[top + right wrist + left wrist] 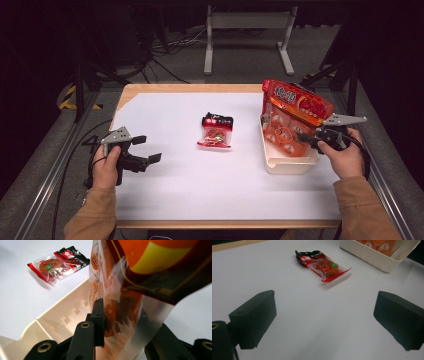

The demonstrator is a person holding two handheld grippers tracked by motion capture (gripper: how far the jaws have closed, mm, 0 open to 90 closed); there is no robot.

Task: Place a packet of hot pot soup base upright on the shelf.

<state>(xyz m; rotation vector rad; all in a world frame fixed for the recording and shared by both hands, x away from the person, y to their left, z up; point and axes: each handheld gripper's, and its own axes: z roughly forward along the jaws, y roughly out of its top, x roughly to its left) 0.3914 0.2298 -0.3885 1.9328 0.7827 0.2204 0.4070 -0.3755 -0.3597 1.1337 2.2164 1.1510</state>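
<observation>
On my left, the left tongs (148, 148) hover above the white surface (175, 185) with their jaws spread wide and nothing between them. Ahead of them, near the middle, lies the small snack packet (216, 131), flat and well apart from everything else. I judge it light and crinkly, slippery film around a soft centre, so I would pinch it by a sealed end rather than across the middle. Farther right stands the cream tray (290, 165), and in it the big orange snack bag (292, 117) stands upright, leaning a little. My right tongs (311, 138) are clamped on its lower clear edge. That bag looks floppy and glossy, with separate pieces inside; I expect it to sag and slip unless held by the seam.
</observation>
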